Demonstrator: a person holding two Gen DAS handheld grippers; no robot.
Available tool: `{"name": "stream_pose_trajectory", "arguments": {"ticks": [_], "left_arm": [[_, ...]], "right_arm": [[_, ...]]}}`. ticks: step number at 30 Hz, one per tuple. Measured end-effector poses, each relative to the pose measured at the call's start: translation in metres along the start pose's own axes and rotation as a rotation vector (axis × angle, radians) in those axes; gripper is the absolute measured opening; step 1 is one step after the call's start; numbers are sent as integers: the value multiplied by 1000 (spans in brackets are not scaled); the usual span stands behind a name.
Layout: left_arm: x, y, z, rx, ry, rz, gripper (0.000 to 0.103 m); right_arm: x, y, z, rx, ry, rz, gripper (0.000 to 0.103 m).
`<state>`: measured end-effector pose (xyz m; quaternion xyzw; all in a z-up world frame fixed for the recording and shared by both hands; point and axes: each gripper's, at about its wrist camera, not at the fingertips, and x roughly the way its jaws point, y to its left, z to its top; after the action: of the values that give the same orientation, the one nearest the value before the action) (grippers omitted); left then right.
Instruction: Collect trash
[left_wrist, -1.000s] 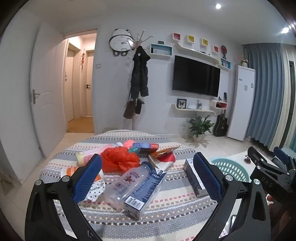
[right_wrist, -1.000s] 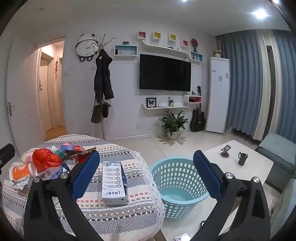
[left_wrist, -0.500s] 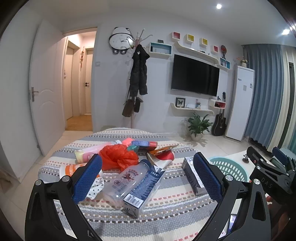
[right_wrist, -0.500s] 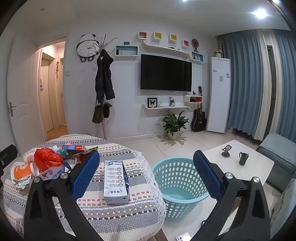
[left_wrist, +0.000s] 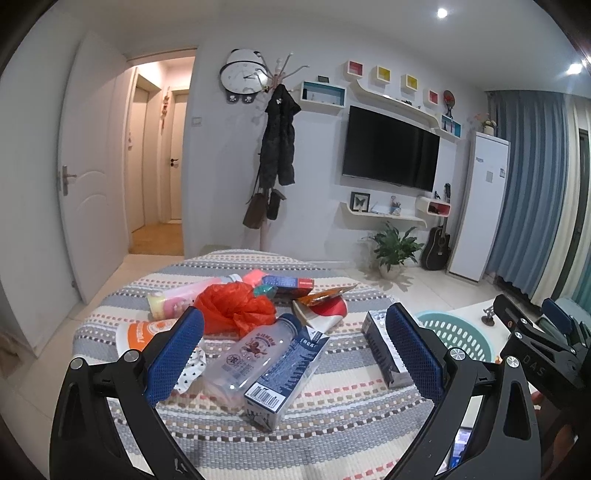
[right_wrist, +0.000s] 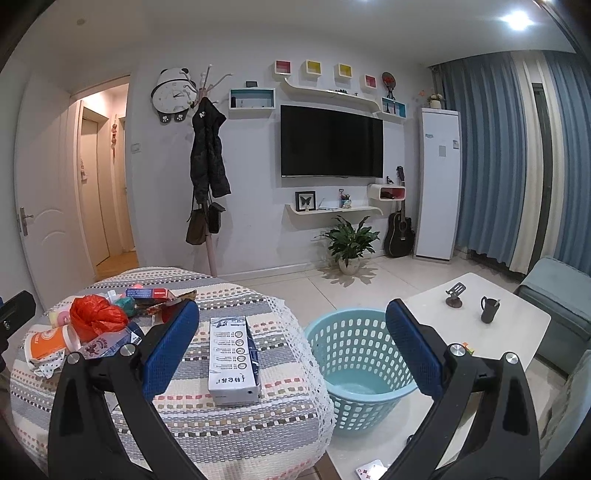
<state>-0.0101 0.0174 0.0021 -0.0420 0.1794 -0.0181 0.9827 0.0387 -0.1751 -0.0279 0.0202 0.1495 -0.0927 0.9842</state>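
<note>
A round table with a striped cloth (left_wrist: 332, 406) carries trash: a clear plastic bottle (left_wrist: 251, 354), a blue carton (left_wrist: 288, 373), a red plastic bag (left_wrist: 236, 306), an orange cup (left_wrist: 142, 332) and a white box (right_wrist: 232, 360). My left gripper (left_wrist: 293, 354) is open and empty, hovering over the bottle and carton. My right gripper (right_wrist: 291, 354) is open and empty, above the table's right edge, between the white box and a teal laundry basket (right_wrist: 360, 365) on the floor.
A white coffee table (right_wrist: 480, 325) with a dark mug (right_wrist: 489, 309) stands right of the basket. A potted plant (right_wrist: 349, 243), a guitar (right_wrist: 399, 230) and a coat rack (right_wrist: 207, 177) stand along the far wall. My right gripper shows in the left wrist view (left_wrist: 535, 354).
Both views have risen and pulled back slightly from the table. Nothing on the table has moved. Both grippers stay open.
</note>
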Motion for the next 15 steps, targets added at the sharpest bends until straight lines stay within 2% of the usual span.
{"name": "stream_pose_trajectory", "arguments": {"ticks": [15], "left_arm": [[4,-1,-3,-2,15,-5,96]], "right_arm": [[5,1,-4,-5,15,-19,96]]}}
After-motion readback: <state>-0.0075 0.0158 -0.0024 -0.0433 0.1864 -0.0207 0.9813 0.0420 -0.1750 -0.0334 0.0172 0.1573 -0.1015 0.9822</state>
